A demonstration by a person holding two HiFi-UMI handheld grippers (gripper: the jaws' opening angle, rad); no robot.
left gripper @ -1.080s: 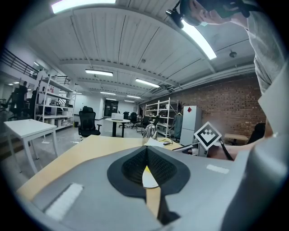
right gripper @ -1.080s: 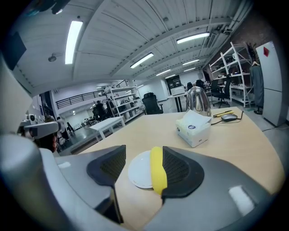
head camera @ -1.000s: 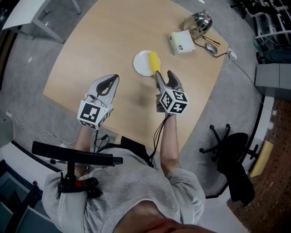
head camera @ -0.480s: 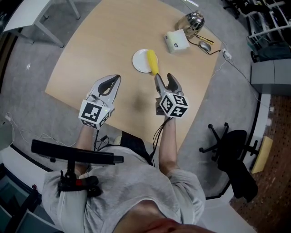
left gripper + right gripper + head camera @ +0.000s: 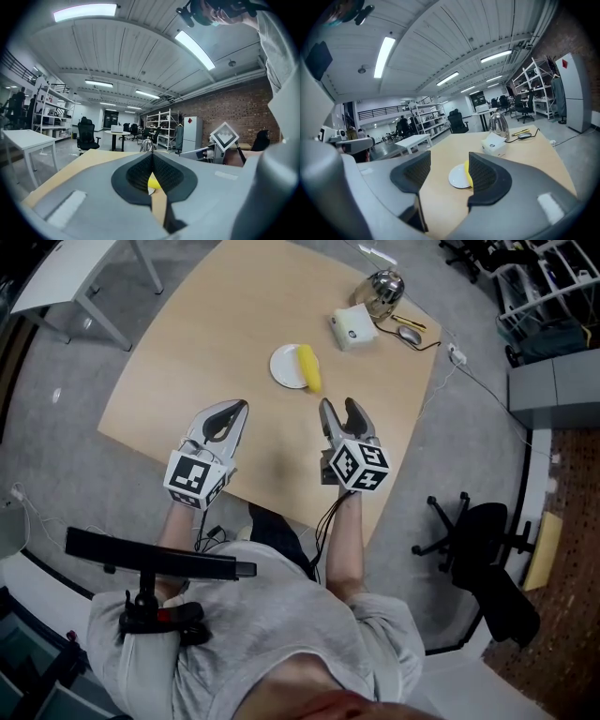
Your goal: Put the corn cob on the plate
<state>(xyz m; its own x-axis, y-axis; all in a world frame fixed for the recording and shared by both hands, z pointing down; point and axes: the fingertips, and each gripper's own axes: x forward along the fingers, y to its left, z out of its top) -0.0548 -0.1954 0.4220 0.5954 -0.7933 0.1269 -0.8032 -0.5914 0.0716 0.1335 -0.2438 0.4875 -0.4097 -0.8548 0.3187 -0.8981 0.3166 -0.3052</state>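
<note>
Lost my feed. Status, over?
Left gripper shut, empty. Right gripper open, empty, short of the plate. Corn lies on plate's right edge. Nothing in the way.

Left gripper (image 5: 233,410): jaws closed, tips touching. Right gripper (image 5: 339,410): jaws apart, empty. Forearms extended forward, grippers side by side.

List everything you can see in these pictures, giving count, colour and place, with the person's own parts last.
table: one, light wood, under everything
plate: one, white, mid-table
corn cob: one, yellow, lying on the plate's right side
box: one, white, towards the far corner
kettle: one, shiny metal, behind the box
office chair: one, black, on the floor at right
left tongs: one, grey, shut, empty, over the near table
right tongs: one, grey, open, empty, short of the plate
</note>
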